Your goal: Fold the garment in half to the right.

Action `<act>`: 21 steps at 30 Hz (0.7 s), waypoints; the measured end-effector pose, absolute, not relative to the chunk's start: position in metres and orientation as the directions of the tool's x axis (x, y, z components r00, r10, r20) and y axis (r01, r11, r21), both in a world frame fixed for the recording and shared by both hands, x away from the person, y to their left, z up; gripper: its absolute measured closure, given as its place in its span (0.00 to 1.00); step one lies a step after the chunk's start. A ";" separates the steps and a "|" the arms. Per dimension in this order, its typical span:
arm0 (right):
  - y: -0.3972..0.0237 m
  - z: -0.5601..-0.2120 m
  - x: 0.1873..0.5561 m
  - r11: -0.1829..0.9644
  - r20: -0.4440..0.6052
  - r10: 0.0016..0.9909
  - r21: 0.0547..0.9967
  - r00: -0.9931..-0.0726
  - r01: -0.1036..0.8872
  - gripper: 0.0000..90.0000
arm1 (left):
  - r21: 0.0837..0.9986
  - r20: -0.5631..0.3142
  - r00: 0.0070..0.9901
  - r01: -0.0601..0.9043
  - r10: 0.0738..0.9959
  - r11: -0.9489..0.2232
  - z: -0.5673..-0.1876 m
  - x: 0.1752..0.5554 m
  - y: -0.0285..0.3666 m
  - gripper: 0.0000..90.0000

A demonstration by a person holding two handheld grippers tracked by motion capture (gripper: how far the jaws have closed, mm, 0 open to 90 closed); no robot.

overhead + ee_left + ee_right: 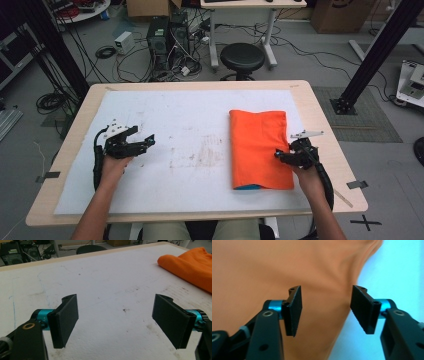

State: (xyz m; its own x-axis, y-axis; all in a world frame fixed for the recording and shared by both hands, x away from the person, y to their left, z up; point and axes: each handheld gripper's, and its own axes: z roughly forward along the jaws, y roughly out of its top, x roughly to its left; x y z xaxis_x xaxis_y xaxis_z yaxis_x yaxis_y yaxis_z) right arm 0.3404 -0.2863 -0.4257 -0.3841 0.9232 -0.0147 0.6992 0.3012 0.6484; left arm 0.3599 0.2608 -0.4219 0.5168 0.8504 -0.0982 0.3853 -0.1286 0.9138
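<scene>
A folded orange cloth (260, 147) lies on the right half of the white mat, a long rectangle with a sliver of blue at its near edge. My right gripper (280, 155) hovers at the cloth's right edge, open, its jaws standing apart over the orange fabric (287, 270) with nothing between them. My left gripper (148, 141) rests on the left side of the mat, far from the cloth, also open and empty. In the left gripper view the orange cloth (192, 265) shows at the upper right beyond my wide-spread pads (66, 320).
The white mat (190, 150) covers a wooden table (320, 125) and is stained near its middle. Beyond the far edge stand a black stool (242, 57), computer towers and tangled cables. Black frame posts rise at both back corners.
</scene>
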 end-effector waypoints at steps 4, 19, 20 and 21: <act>-0.294 -0.435 0.335 0.316 -0.056 0.929 0.636 -0.366 0.704 0.50 | 0.916 -0.103 0.513 0.382 0.852 -0.120 -0.423 0.359 0.261 0.24; -0.286 -0.413 0.328 0.246 0.015 0.911 0.782 -0.411 0.573 0.26 | 0.930 -0.102 0.546 0.349 0.831 -0.115 -0.422 0.352 0.258 0.24; -0.286 -0.413 0.328 0.239 0.020 0.911 0.789 -0.413 0.566 0.24 | 0.930 -0.100 0.545 0.348 0.832 -0.116 -0.421 0.352 0.258 0.24; -0.286 -0.412 0.328 0.237 0.024 0.908 0.795 -0.418 0.558 0.24 | 0.931 -0.103 0.545 0.347 0.832 -0.112 -0.421 0.351 0.257 0.24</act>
